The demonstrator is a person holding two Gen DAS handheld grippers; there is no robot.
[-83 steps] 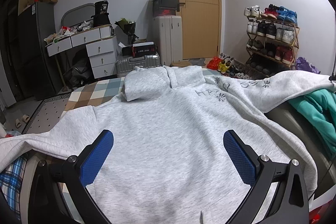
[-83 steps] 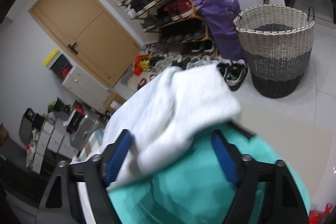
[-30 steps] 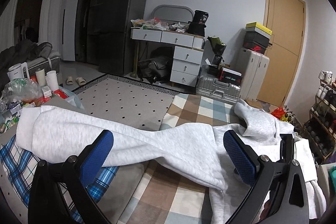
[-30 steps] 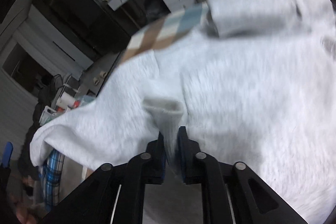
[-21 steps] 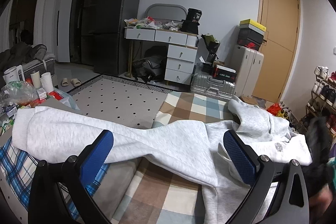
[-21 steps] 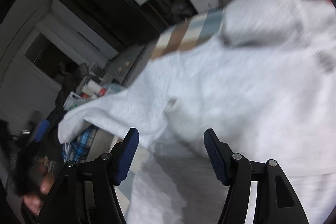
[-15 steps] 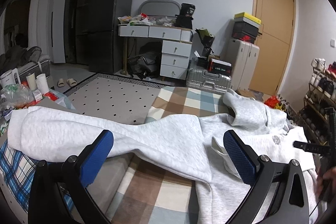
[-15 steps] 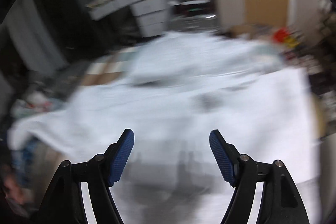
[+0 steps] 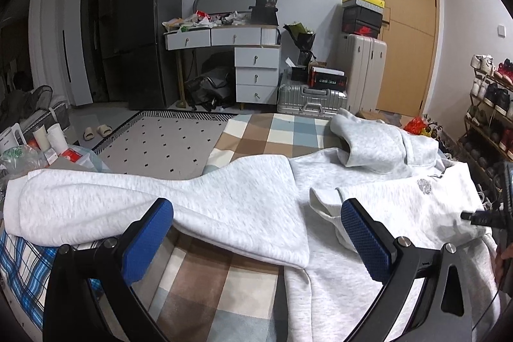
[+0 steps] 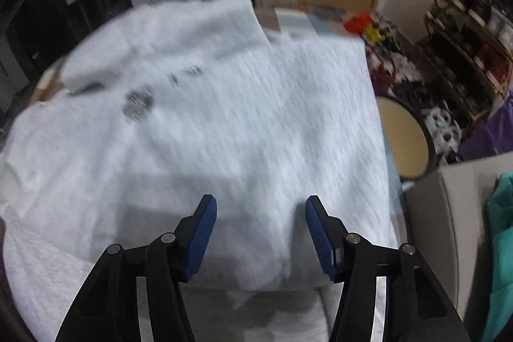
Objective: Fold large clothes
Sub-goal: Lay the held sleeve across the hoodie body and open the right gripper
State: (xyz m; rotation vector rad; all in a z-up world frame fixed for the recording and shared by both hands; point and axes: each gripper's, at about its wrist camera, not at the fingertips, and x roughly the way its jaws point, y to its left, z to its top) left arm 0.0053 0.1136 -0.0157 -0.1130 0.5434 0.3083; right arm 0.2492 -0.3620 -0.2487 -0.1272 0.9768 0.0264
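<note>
A: Ahead of our left gripper (image 9: 256,233), whose blue pads stand wide apart with nothing between them, the grey hoodie (image 9: 378,194) lies spread on a checked blanket (image 9: 279,133). One sleeve (image 9: 128,204) runs off to the left beyond the left pad; the other sleeve's cuff (image 9: 323,204) rests folded in across the chest, just inside the right pad. The hood (image 9: 368,143) lies at the far end.

B: Our right gripper (image 10: 260,226) hovers above the same hoodie (image 10: 240,117), the cloth blurred. Its jaws have just been closing a little, yet they stand parted and grip nothing; the fabric lies below them, not between the pads.

A: Beyond the blanket we see a dotted rug (image 9: 166,143), a dark refrigerator (image 9: 147,37), a white dressing table (image 9: 231,44) cluttered on top, a silver suitcase (image 9: 311,98), a tall pale suitcase (image 9: 362,69) with shoe boxes (image 9: 362,12) stacked on it, and a wooden door (image 9: 404,21).

B: To the right of our right gripper stand a shoe rack (image 10: 468,31), a round stool (image 10: 404,137) and a teal garment (image 10: 500,233). A plaid cloth (image 9: 22,265) lies under the far-left sleeve end.
</note>
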